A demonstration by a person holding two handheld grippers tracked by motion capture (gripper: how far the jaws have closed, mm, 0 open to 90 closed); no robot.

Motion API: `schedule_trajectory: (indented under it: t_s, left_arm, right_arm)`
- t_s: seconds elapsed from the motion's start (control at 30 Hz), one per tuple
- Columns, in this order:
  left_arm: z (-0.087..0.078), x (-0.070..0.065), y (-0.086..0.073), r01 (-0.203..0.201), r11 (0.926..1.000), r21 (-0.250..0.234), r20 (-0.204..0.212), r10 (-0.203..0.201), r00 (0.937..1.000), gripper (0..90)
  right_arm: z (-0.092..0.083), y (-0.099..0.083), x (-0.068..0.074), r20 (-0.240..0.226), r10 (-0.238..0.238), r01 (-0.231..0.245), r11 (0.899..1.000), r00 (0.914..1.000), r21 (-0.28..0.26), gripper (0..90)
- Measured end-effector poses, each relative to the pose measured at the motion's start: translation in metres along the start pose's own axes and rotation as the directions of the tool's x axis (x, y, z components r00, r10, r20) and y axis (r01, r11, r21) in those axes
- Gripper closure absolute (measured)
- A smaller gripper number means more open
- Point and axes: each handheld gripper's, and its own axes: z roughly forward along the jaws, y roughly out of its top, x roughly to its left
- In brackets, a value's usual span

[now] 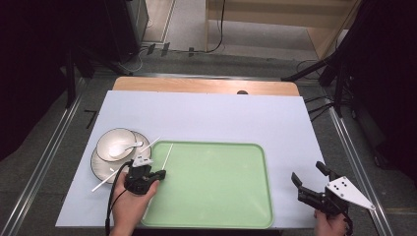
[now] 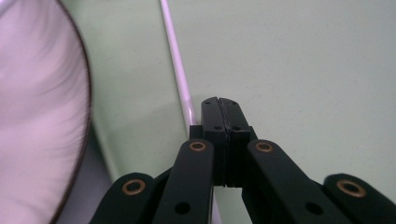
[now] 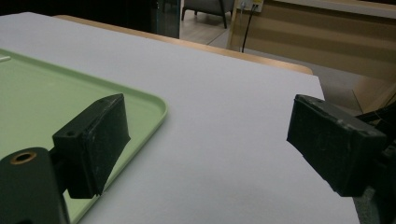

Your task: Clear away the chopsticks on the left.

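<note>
Two white chopsticks here: one [image 1: 166,157] lies on the green tray [image 1: 216,221], running forward from just left of the left gripper [image 2: 219,105], whose jaws are pressed together, nothing visibly between; probably a low approach to pinch it. Other chopstick [image 1: 105,183] beneath the gripper's rear, beside the bowl [image 1: 114,143]. Right gripper [image 3: 205,140] waits beside the tray, jaws wide, empty.

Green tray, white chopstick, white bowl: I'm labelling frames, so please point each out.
Green plastic tray [image 1: 216,196], high view, bare floor.
Thin white chopstick [image 2: 178,74], left gripper view, mid-shaft.
Round white bowl [image 1: 105,142], high view, inner wall.
</note>
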Motion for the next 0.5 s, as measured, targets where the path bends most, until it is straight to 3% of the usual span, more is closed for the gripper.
schedule_trajectory:
  t_s: [0.3, 0.5]
  left_arm:
    - [-0.01, 0.01, -0.004, 0.014, 0.9998, -0.018, -0.023, -0.014, 0.9996, 90.0]
    - [-0.005, 0.006, -0.005, -0.024, 0.9997, -0.005, -0.025, 0.024, 0.9994, 90.0]
  right_arm:
    - [0.0, 0.0, 0.0, -0.001, 0.0, 0.0, 1.0, 1.0, -0.001, 12.9]
    - [0.0, 0.0, 0.0, 0.001, 0.0, 0.0, 1.0, 1.0, -0.002, 12.9]
